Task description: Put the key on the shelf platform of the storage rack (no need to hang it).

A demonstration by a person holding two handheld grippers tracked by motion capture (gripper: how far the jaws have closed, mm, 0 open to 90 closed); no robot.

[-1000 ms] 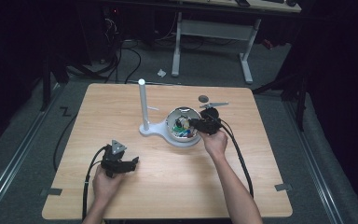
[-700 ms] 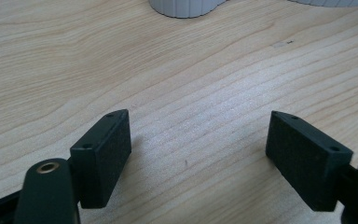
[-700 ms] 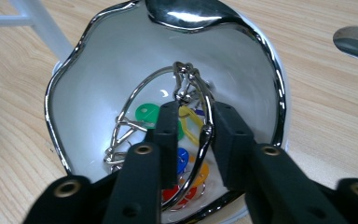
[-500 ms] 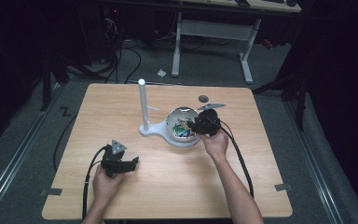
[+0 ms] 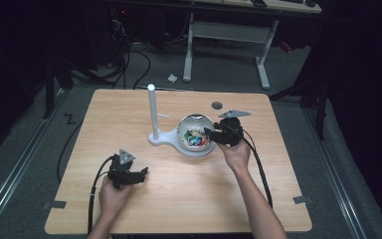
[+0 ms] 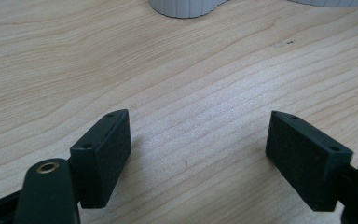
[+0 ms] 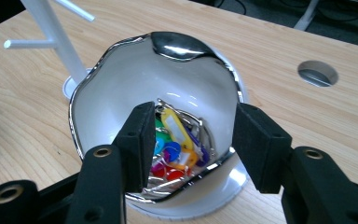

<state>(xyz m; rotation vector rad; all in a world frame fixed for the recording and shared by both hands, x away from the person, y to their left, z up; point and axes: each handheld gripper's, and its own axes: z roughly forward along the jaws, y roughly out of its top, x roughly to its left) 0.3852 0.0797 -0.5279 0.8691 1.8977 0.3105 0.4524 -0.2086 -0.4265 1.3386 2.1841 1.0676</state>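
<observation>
bowl (image 7: 121, 88) of coloured key tags (image 7: 177, 144), right gripper (image 7: 189, 142) fingers spread over it

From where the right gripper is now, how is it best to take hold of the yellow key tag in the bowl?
Probably from above. The yellow key tag lies on top of the pile in the bowl, long and flat, tilted. Close the right gripper across its narrow width, near the upper end, which shows clear of the other tags.
</observation>
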